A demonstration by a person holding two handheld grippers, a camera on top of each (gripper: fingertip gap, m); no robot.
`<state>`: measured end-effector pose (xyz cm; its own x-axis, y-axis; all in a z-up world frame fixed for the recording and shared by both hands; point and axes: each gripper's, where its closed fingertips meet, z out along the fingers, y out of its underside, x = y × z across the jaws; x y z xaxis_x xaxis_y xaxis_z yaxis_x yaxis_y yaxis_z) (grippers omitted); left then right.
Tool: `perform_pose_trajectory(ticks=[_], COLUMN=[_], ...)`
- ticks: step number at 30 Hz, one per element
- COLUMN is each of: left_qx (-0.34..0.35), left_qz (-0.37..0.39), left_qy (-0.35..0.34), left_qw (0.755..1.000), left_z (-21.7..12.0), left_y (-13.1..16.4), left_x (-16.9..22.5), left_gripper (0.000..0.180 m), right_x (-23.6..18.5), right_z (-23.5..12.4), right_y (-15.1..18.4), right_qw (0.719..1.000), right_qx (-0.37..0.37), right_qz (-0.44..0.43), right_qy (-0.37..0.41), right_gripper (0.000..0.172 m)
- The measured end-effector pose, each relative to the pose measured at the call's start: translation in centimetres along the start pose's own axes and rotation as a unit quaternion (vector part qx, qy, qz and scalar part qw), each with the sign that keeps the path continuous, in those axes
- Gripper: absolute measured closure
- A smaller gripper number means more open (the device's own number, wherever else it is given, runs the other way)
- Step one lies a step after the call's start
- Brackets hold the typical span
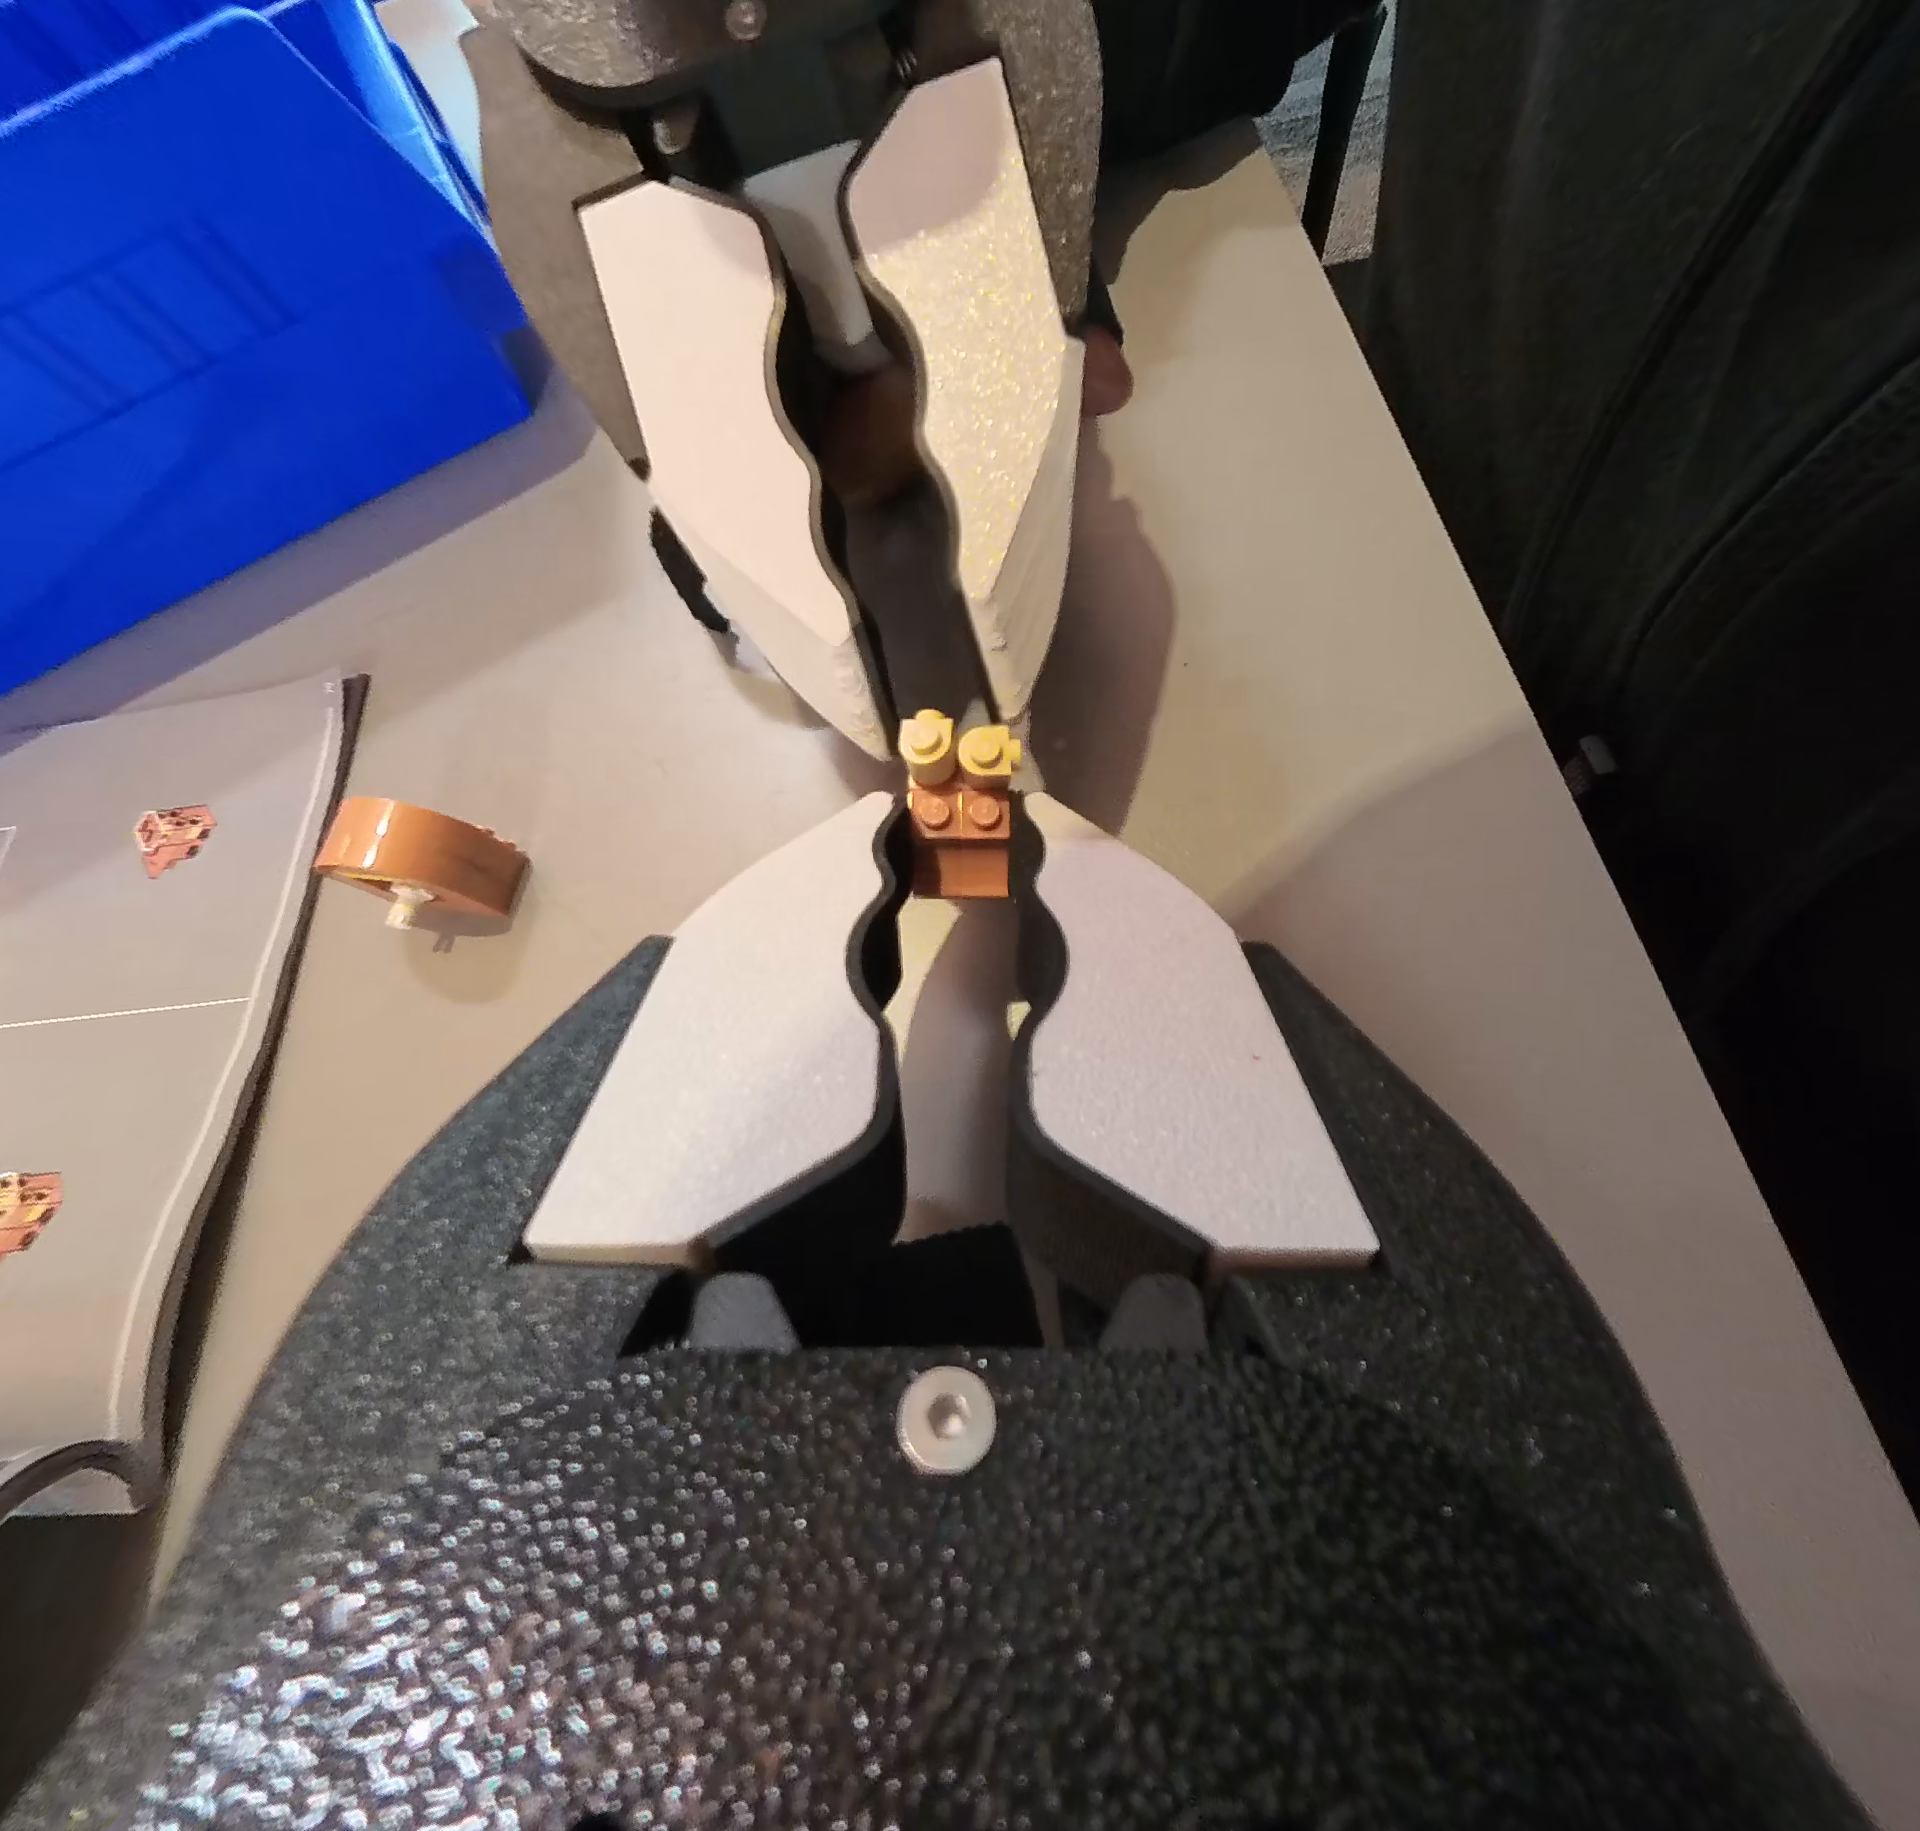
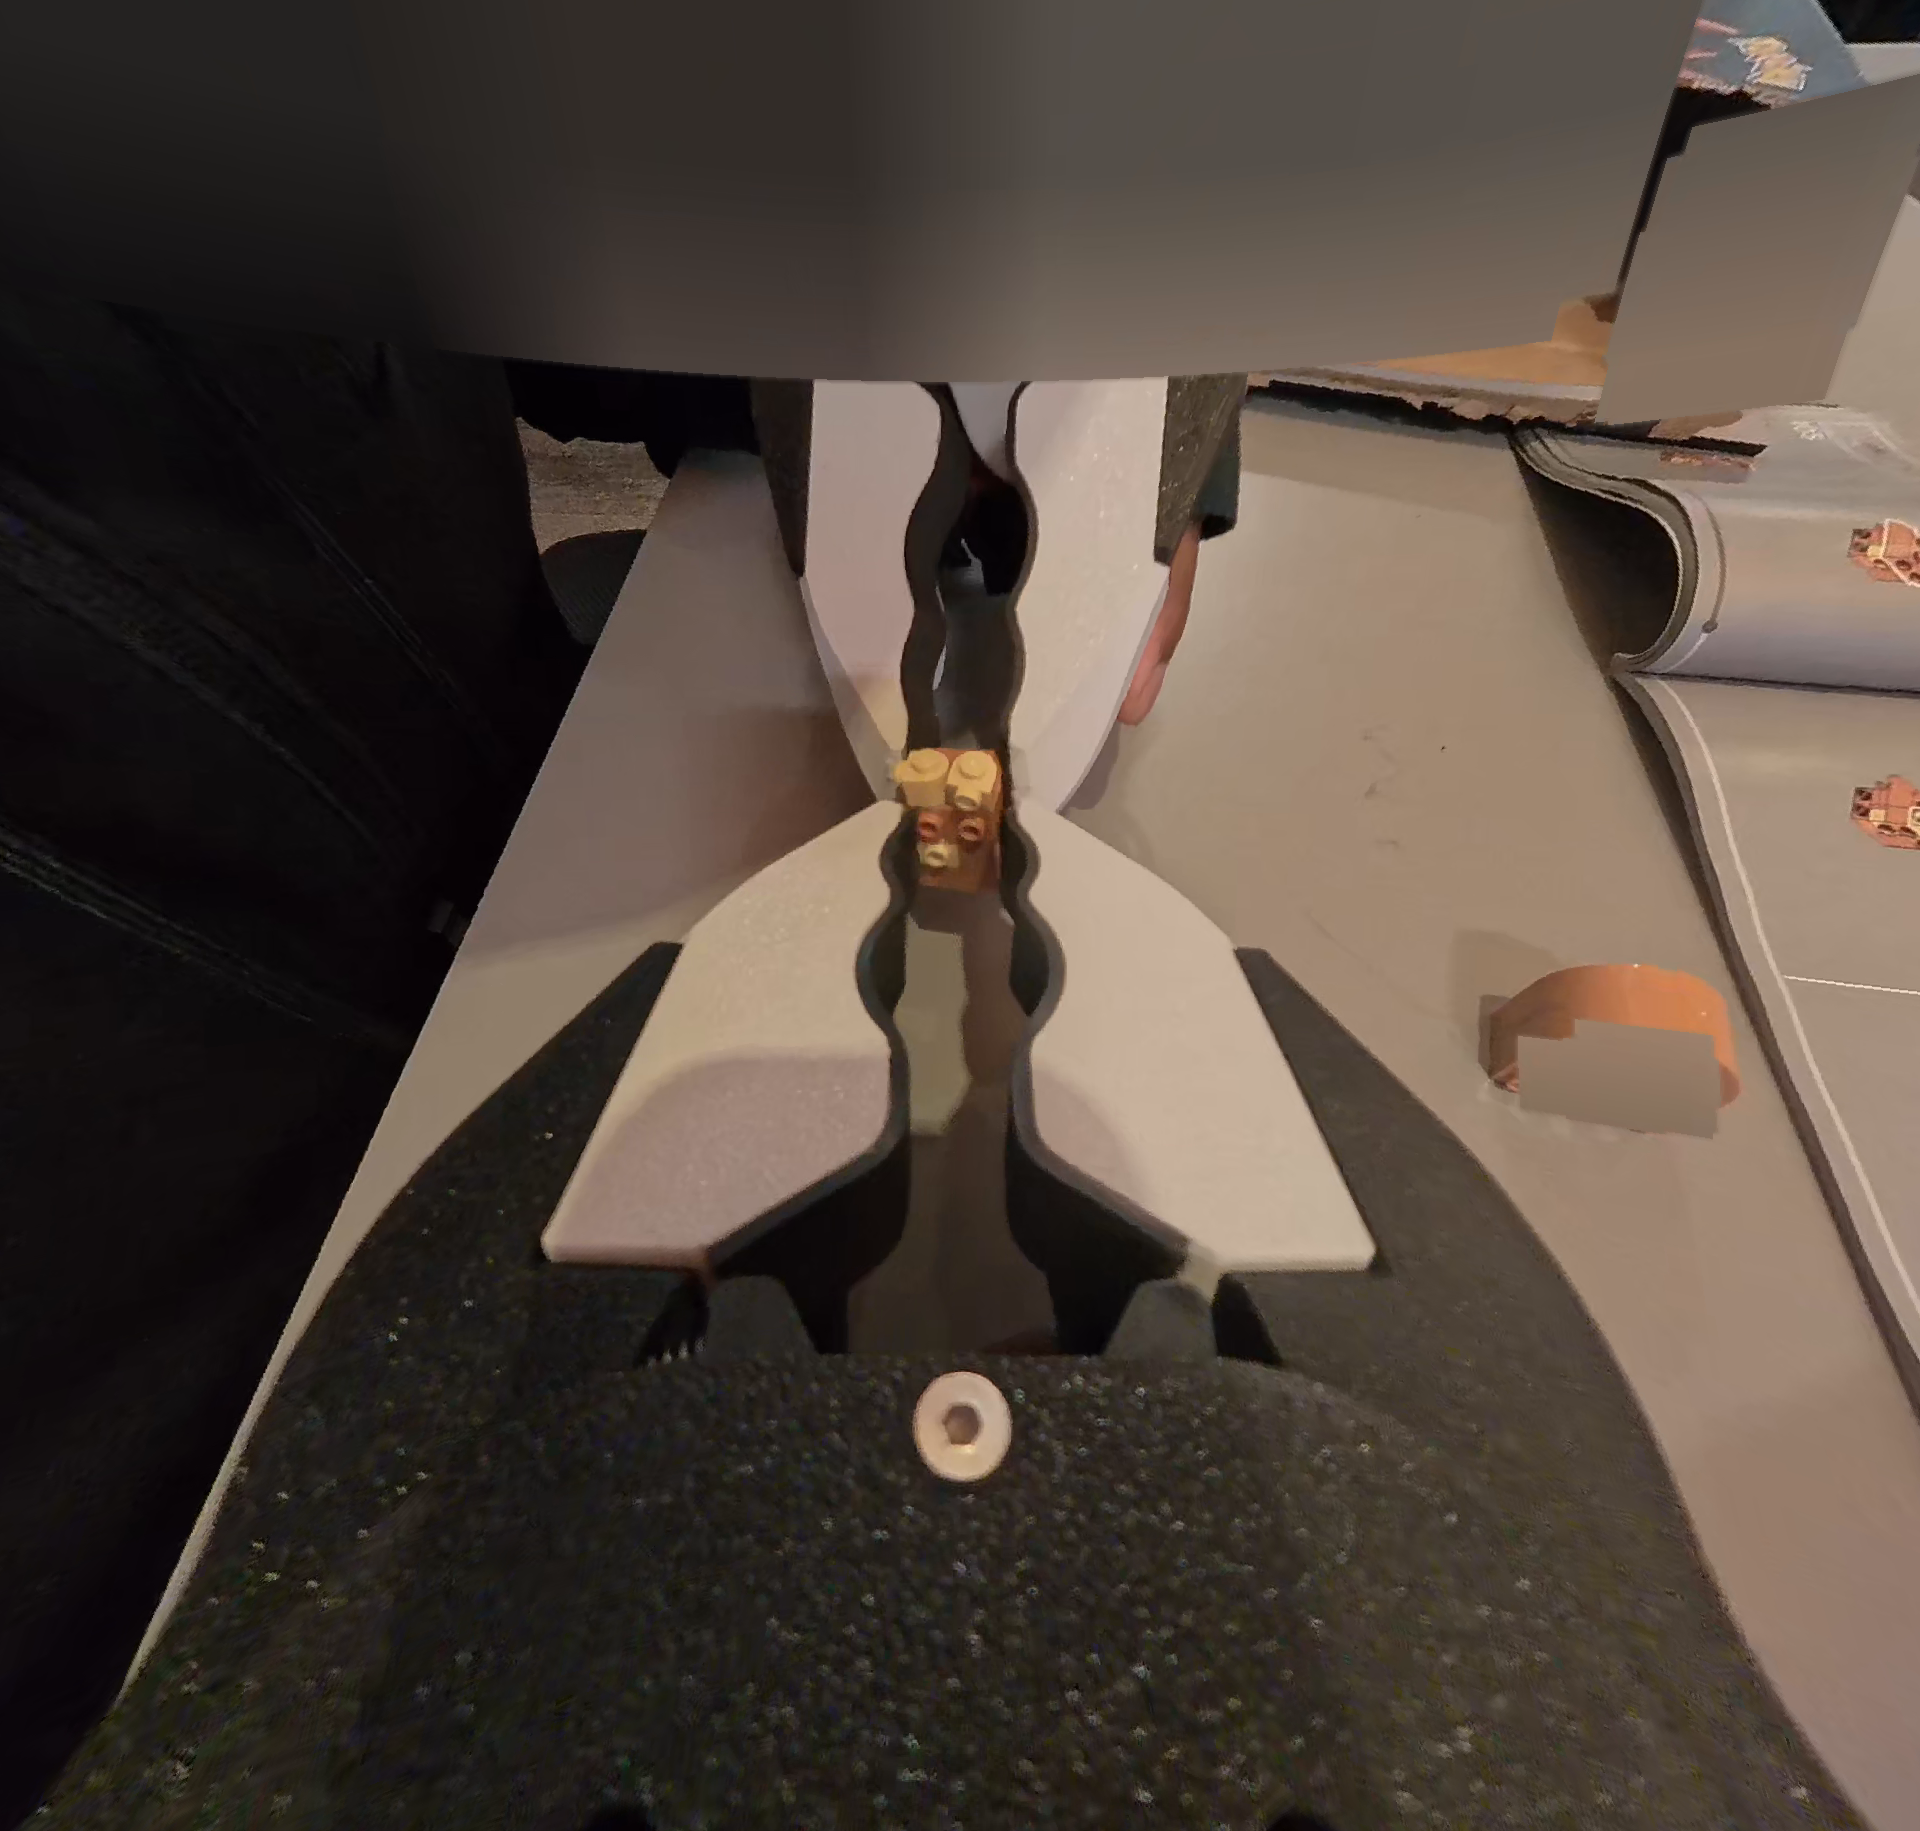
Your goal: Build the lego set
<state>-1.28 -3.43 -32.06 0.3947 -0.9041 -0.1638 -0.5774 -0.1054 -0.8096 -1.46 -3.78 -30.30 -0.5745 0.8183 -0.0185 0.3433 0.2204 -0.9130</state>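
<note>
Left tongs [image 1: 961,846] and right tongs [image 2: 956,846] both clamped on brick assembly [image 1: 961,820], beside table edge [image 1: 1455,576].

Meeting tip to tip above the table [image 1: 1195,493] near its edge, left gripper [image 1: 961,851] and right gripper [image 2: 951,846] both clamping one small brick assembly [image 1: 961,825] between them, with a round piece [image 1: 421,851] lying beside an open booklet [image 1: 135,1002] farther in, a bin [image 1: 208,275] sitting behind.

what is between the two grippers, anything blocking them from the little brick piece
Nothing visible blocks them. The brown and tan brick assembly is itself what sits between them: the left gripper clamps its brown end, the right gripper the opposite end.
</note>
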Motion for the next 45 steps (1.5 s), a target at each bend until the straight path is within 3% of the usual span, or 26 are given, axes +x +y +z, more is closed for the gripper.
perform_pose_trajectory(ticks=[7,12,22,28,35,45], left_qx=[0.006,0.007,0.021,0.021,0.021,0.011], left_qz=[-0.025,-0.048,-0.105,-0.116,-0.117,-0.109], left_qy=[-0.001,0.004,0.023,0.03,0.039,0.048], left_qw=[1.0,0.999,0.994,0.993,0.992,0.993], left_z=[-0.5,-0.8,-2.1,-2.4,-2.3,-1.9], left_y=[0.2,0.4,-0.6,-1.5,-2.0,-2.1], left_x=[-0.6,-1.0,-2.3,-2.5,-2.2,-1.7], left_gripper=[0.164,0.164,0.164,0.164,0.164,0.164], right_x=[0.6,1.5,2.8,2.9,2.6,1.9], right_z=[-0.6,-0.9,-1.8,-1.4,-1.2,-0.8], right_y=[-0.3,0.0,-1.9,-2.3,-2.7,-2.8], right_qw=[0.999,0.986,0.892,0.837,0.815,0.808], right_qx=[0.018,0.004,0.036,0.02,0.024,0.023], right_qz=[-0.02,-0.146,-0.407,-0.501,-0.53,-0.544], right_qy=[0.023,0.086,0.195,0.222,0.233,0.226], right_gripper=[0.141,0.135,0.137,0.133,0.13,0.13])
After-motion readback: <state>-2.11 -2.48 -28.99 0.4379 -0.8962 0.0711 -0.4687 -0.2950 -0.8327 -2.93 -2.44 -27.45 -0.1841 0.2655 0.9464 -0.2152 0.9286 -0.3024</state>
